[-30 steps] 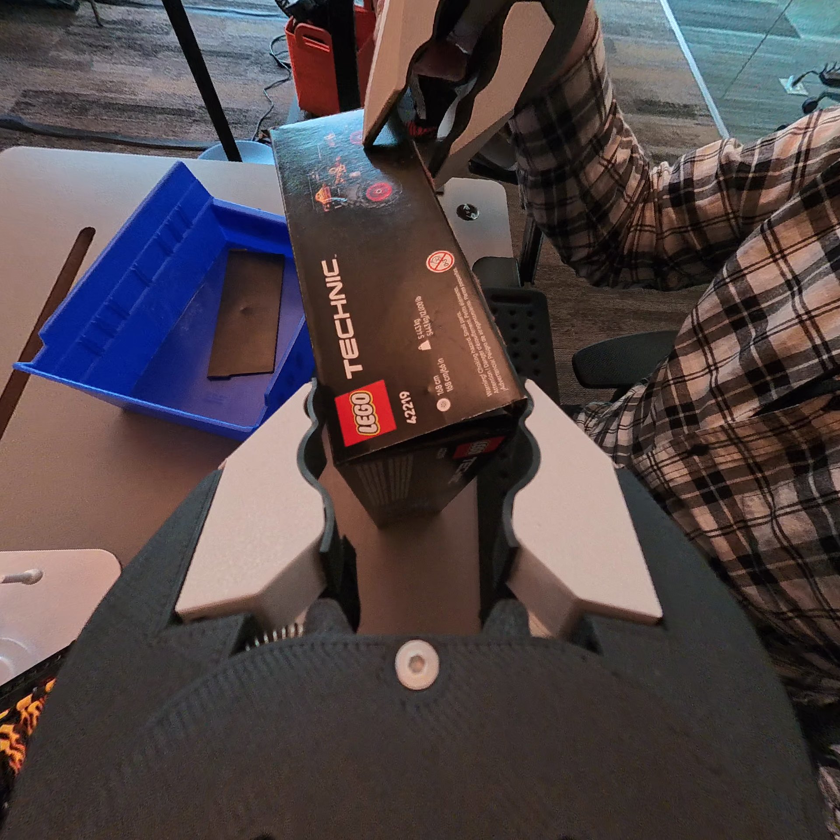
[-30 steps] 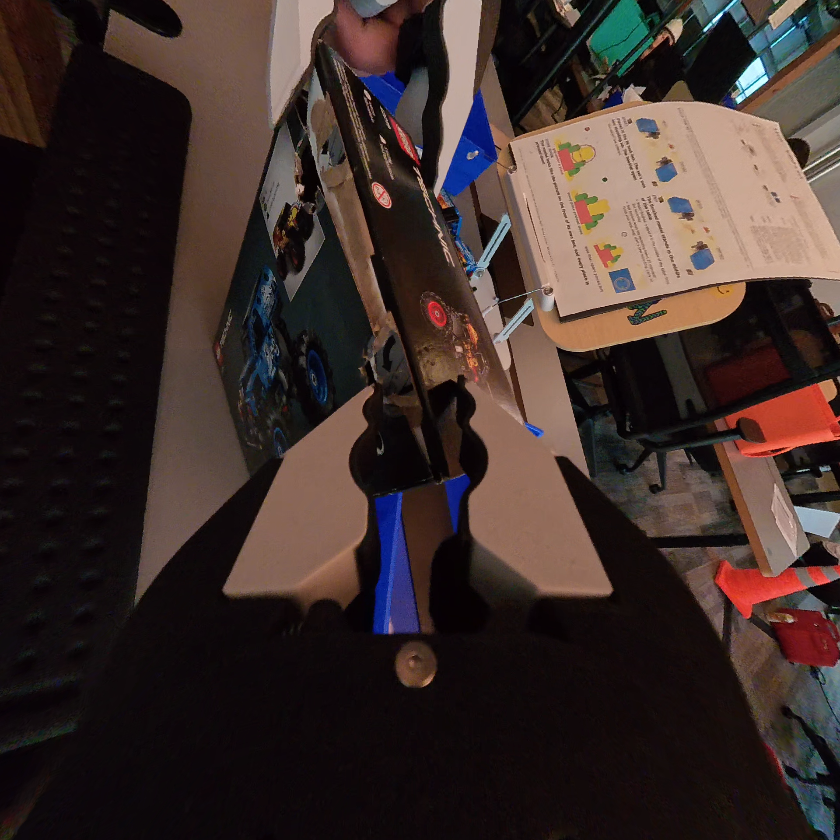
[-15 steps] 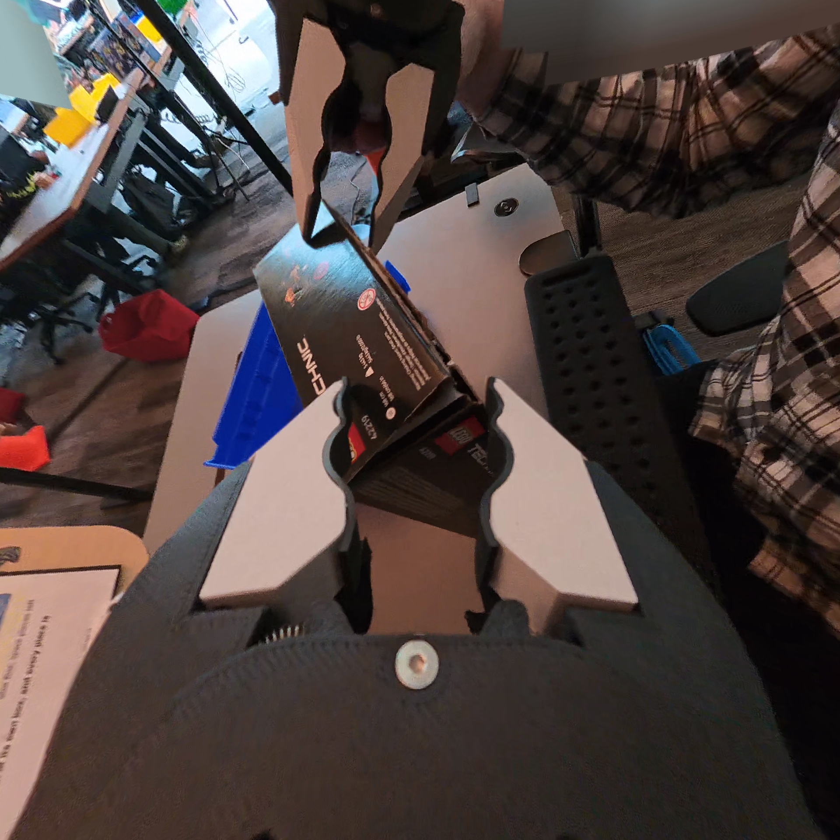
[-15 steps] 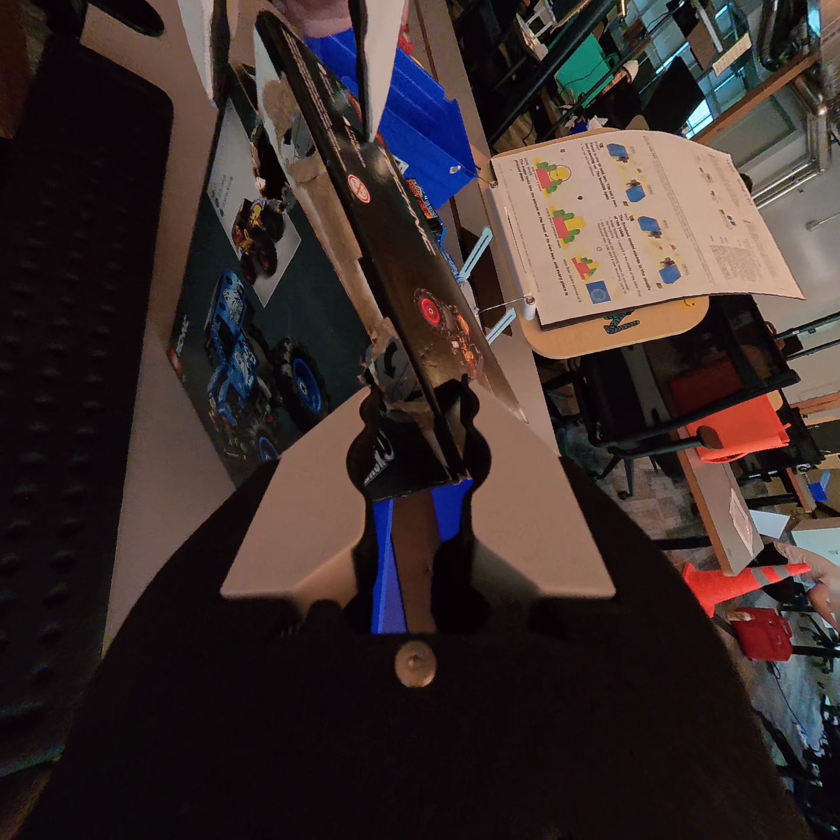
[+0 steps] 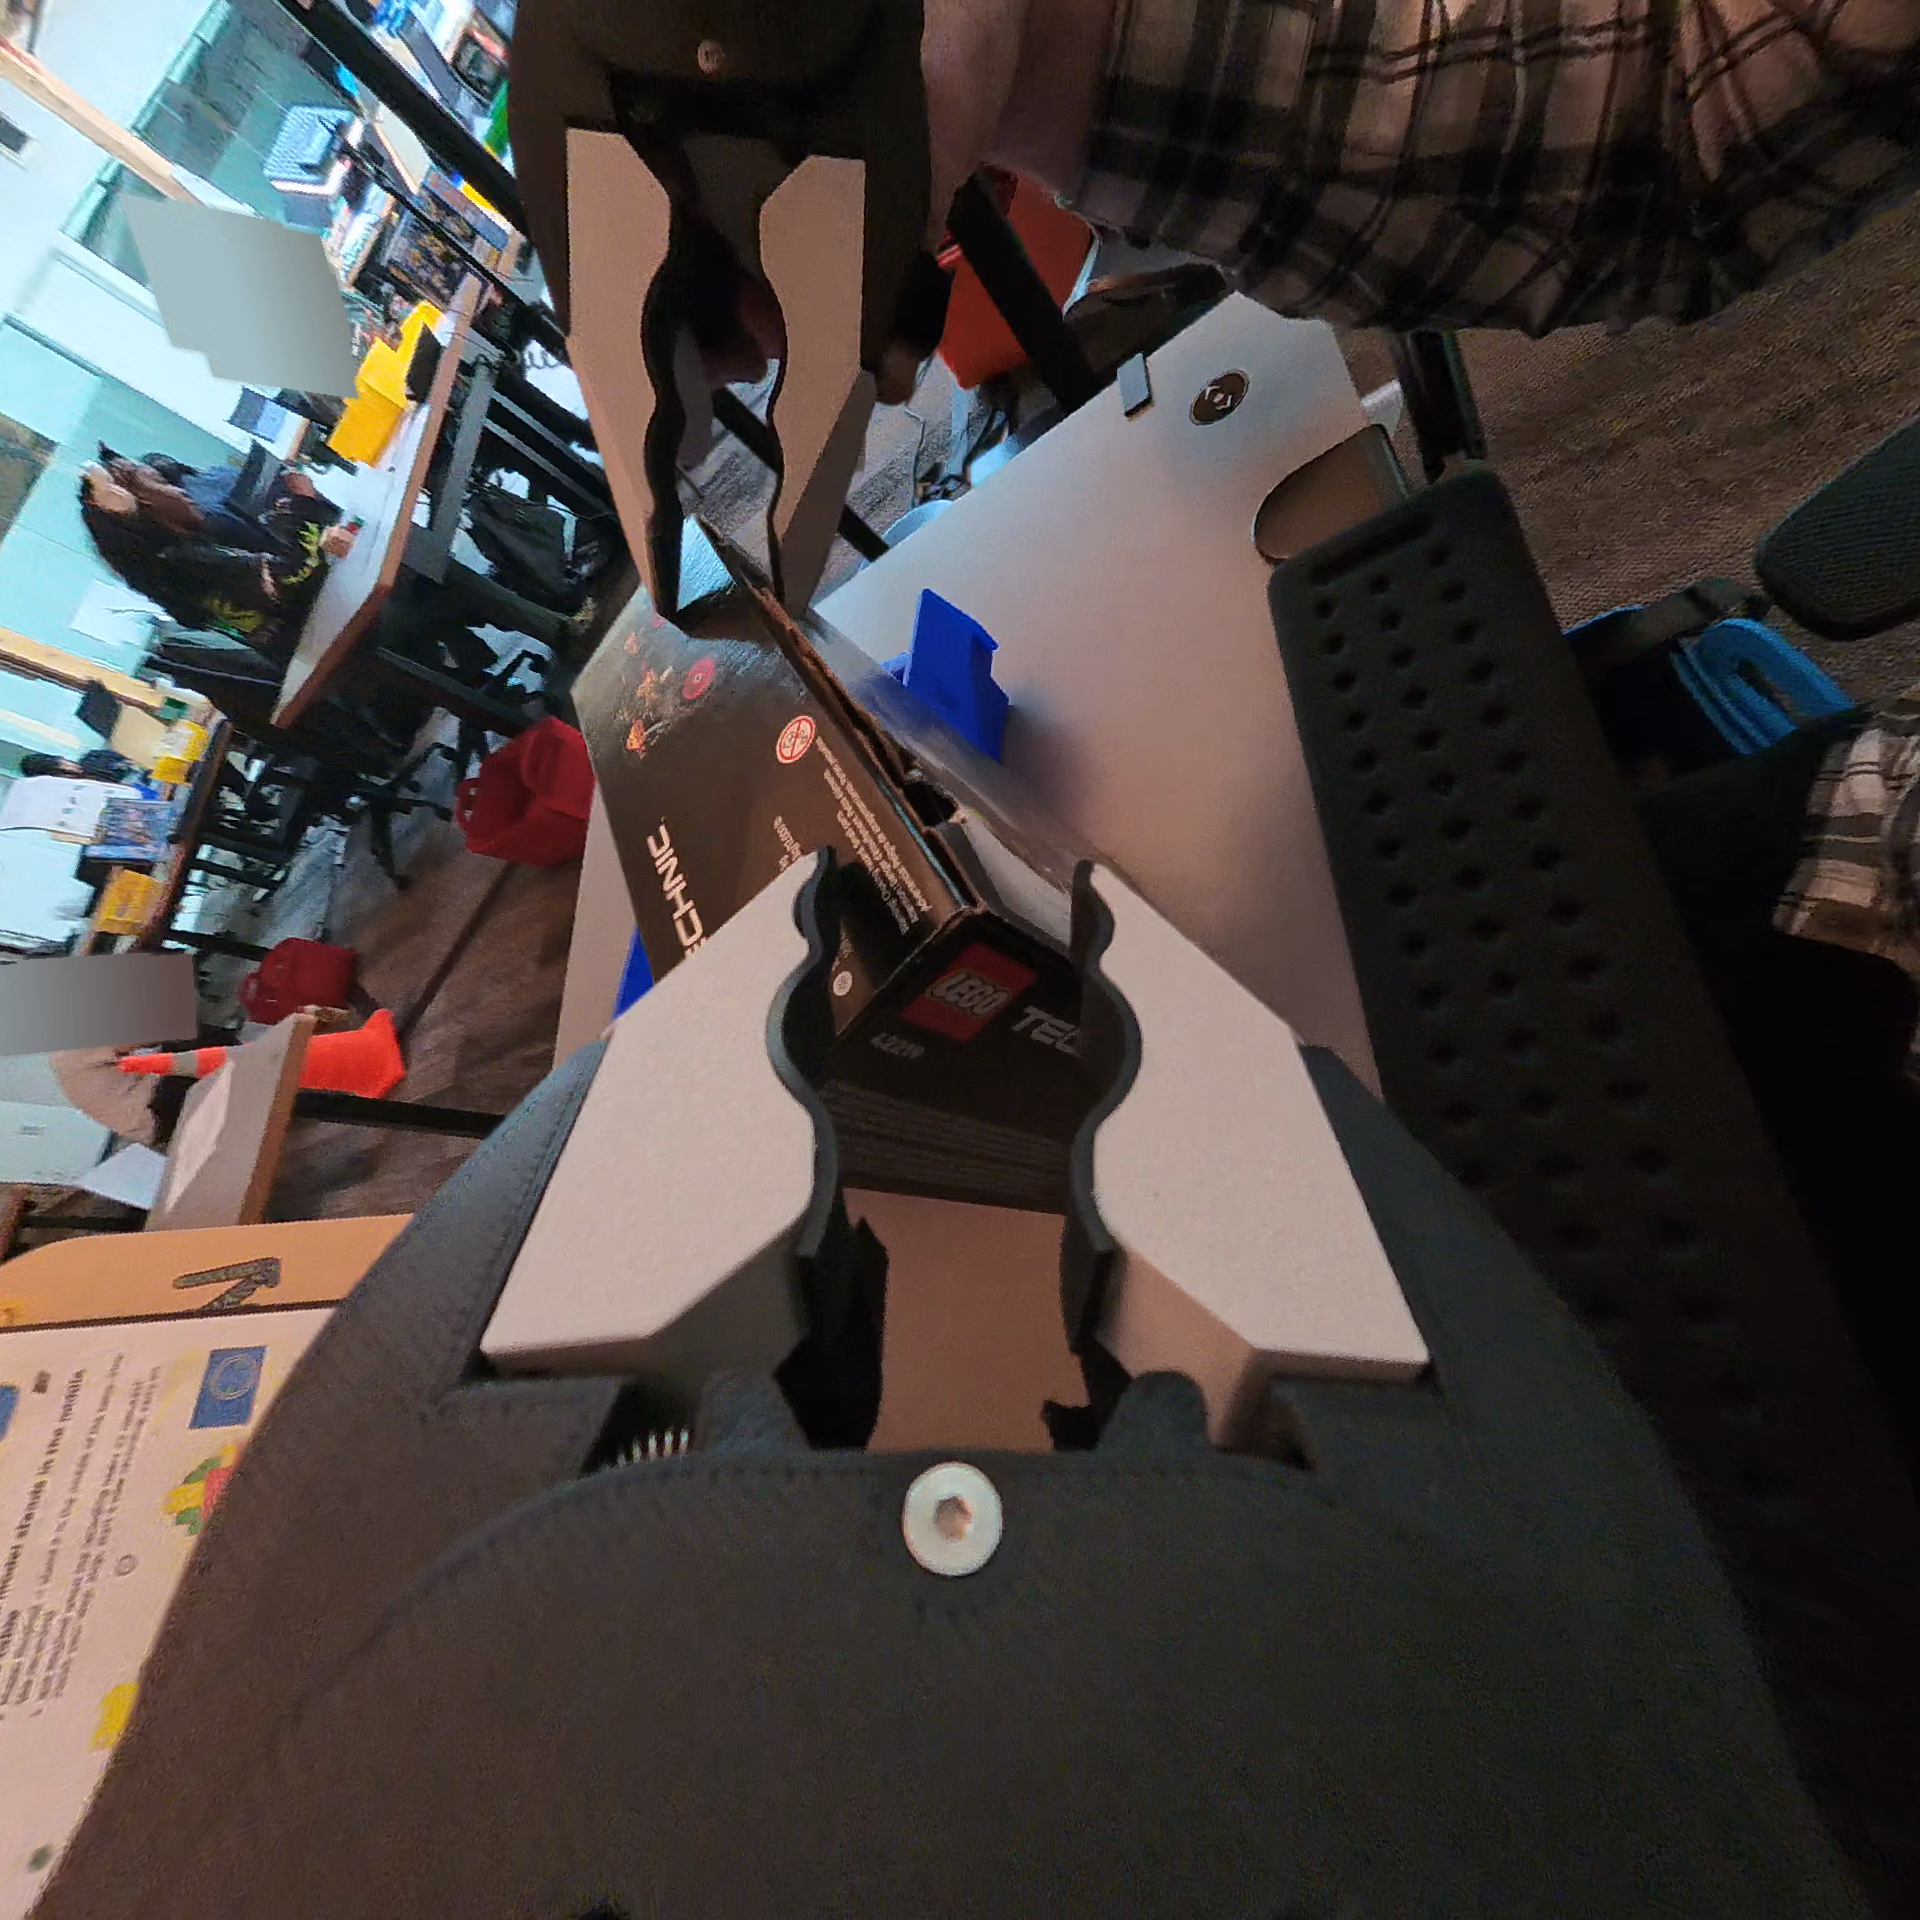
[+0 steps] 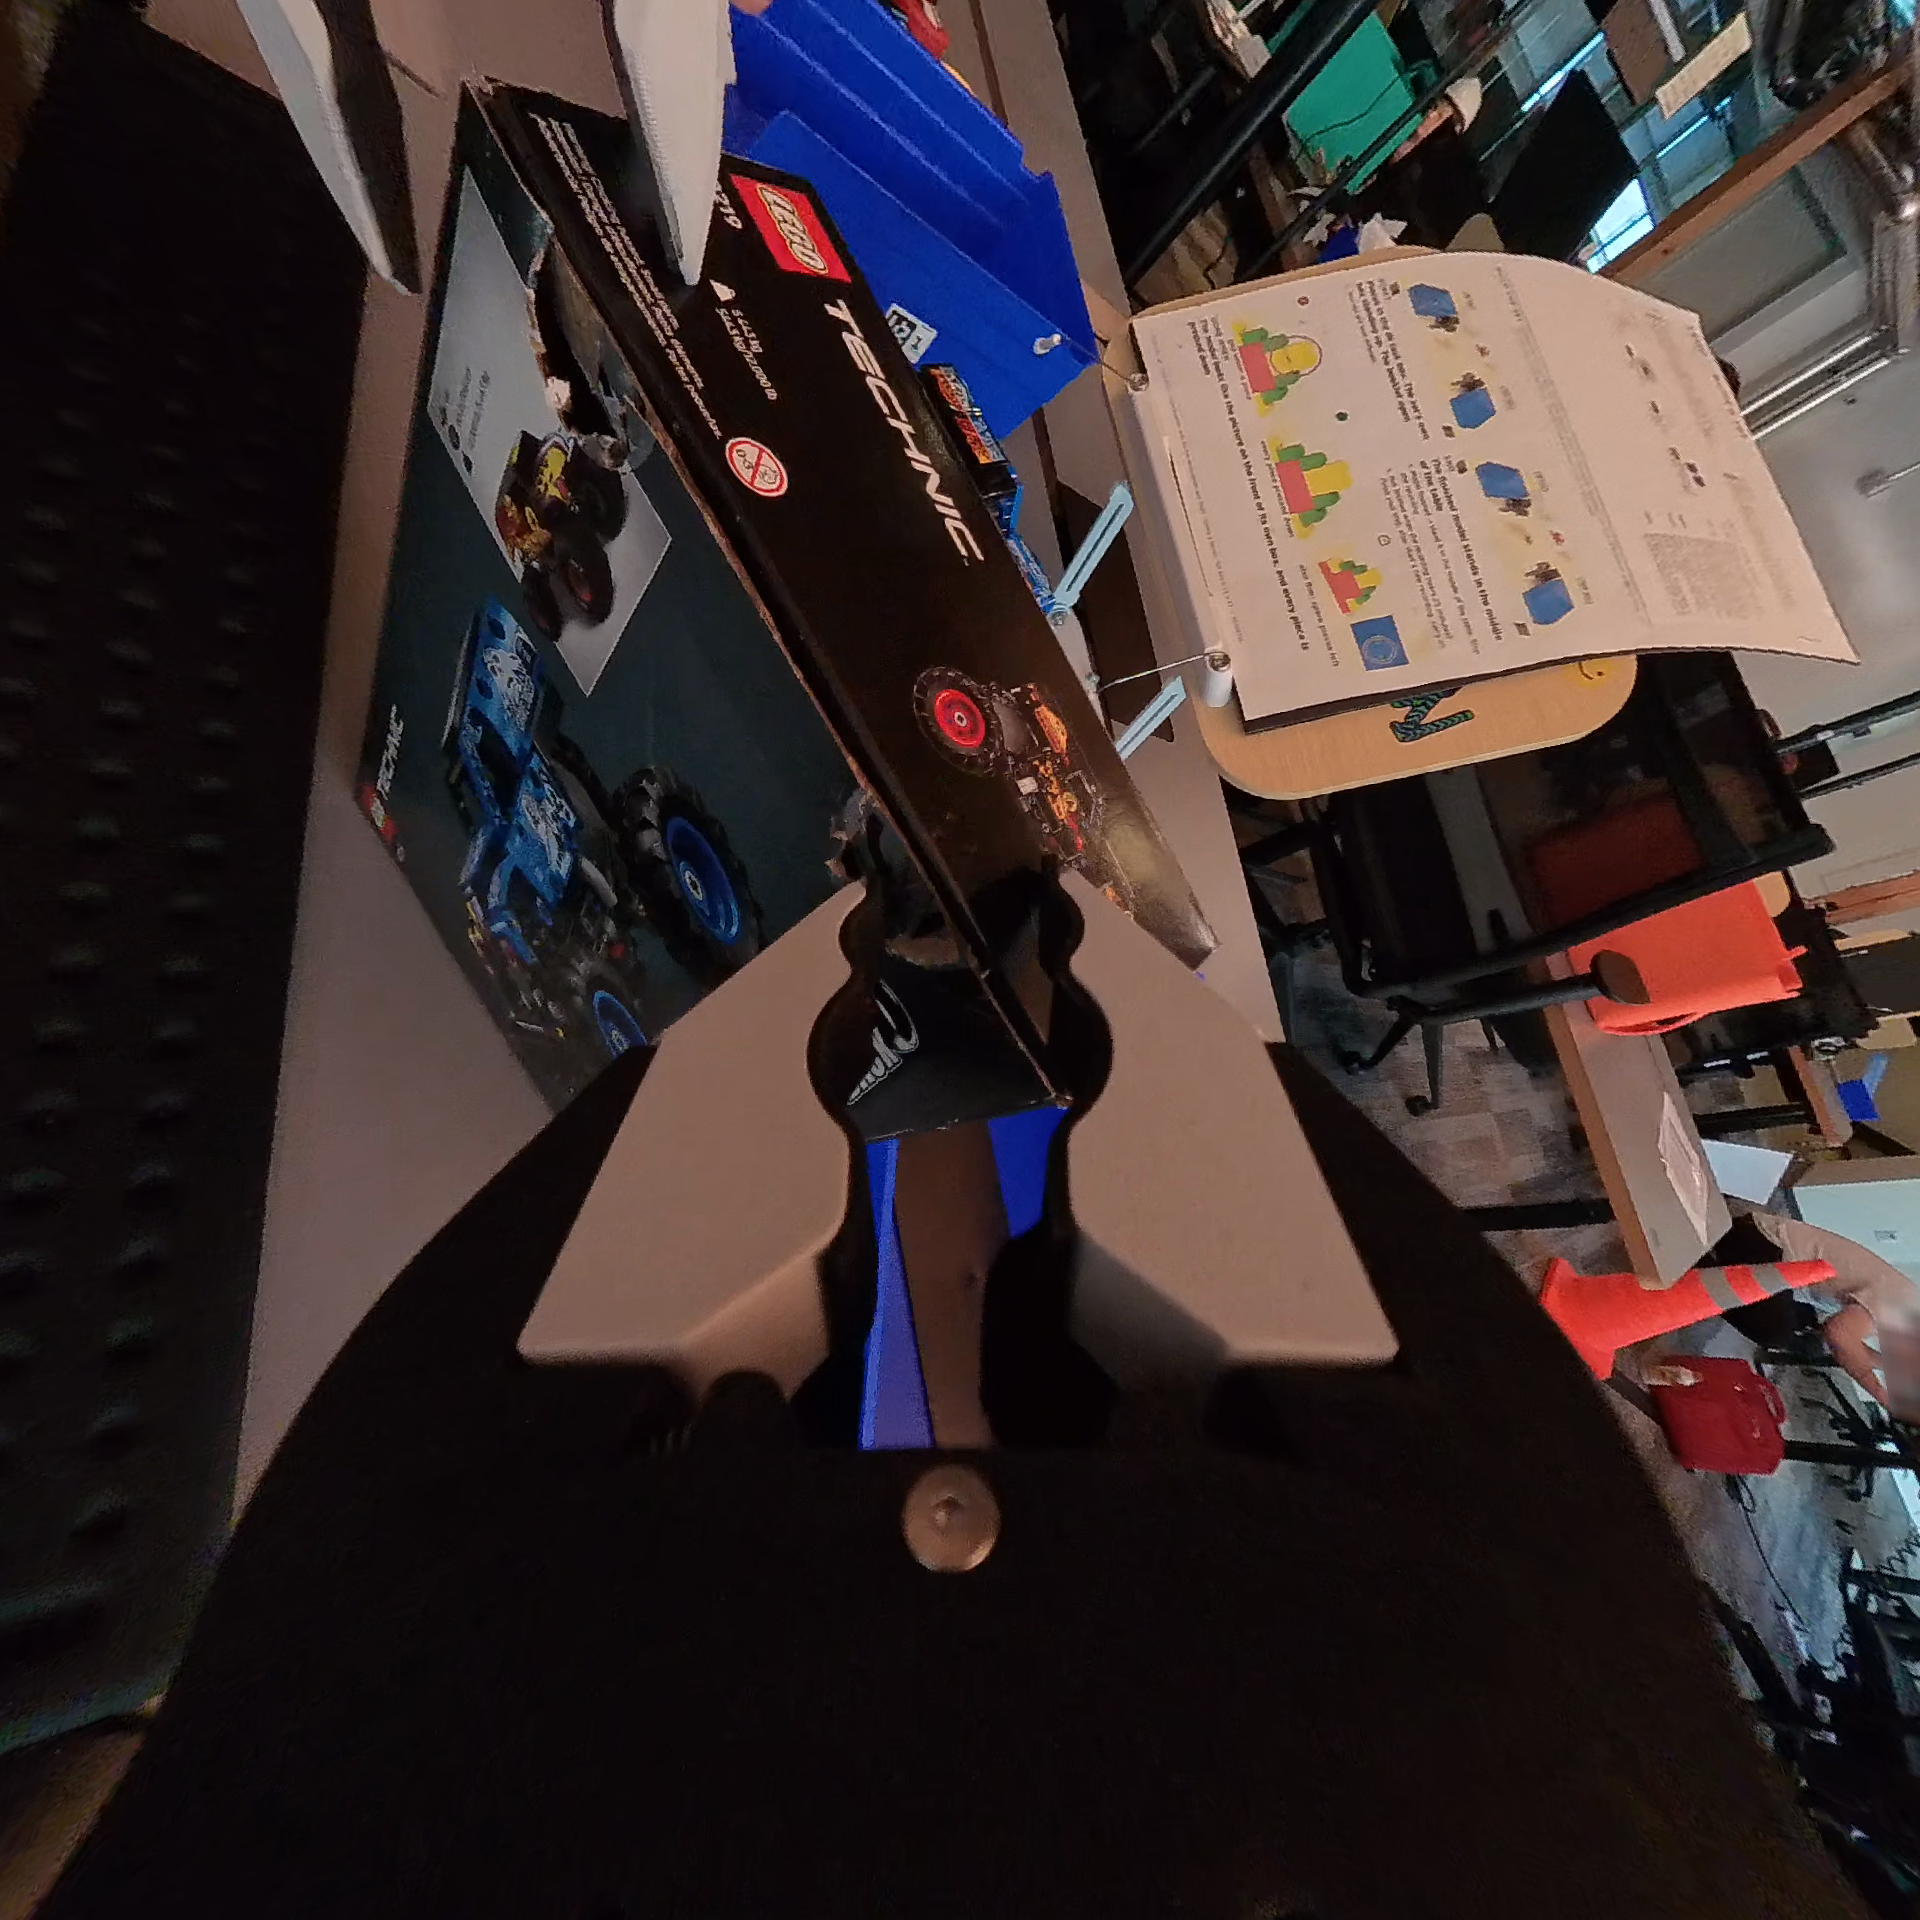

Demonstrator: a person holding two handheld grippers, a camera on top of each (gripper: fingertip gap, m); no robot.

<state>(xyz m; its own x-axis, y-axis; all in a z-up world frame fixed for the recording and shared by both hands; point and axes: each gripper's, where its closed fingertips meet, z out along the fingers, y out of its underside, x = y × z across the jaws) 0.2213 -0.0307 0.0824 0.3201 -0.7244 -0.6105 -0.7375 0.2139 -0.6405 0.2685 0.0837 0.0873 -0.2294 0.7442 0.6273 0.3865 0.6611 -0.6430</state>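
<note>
Since the earlier frames, both views have rolled further and the black toy box (image 5: 748,790) now reads lower and flatter against the surface (image 5: 1132,582), with the right tool (image 5: 727,582) standing higher above its far end.

Left tool (image 5: 951,966): its fingers sit apart on either side of the near end of the box. In the left wrist view the left finger (image 5: 675,1122) overlaps the box's side panel and the right finger (image 5: 1226,1122) lies close to the end panel; firm contact cannot be confirmed.

Right tool (image 6: 961,997): its fingers are brought close together on the thin edge of the box's raised flap at the far corner, and the card passes between them. The right wrist view shows the same flap running away from the tool at a tilt.

Box position: tilted, long panel uppermost, printed face toward the surface. A blue bin (image 6: 914,208) lies just beyond it, and one blue corner (image 5: 951,675) shows past the box edge in the left wrist view.

A black perforated mat (image 5: 1507,935) runs along the surface on one side of the box, with a bare strip of surface between. A sheet of printed paper on a board (image 6: 1455,488) stands just off the surface's other edge. An orange cone (image 6: 1662,1299) lies on the floor beyond.
</note>
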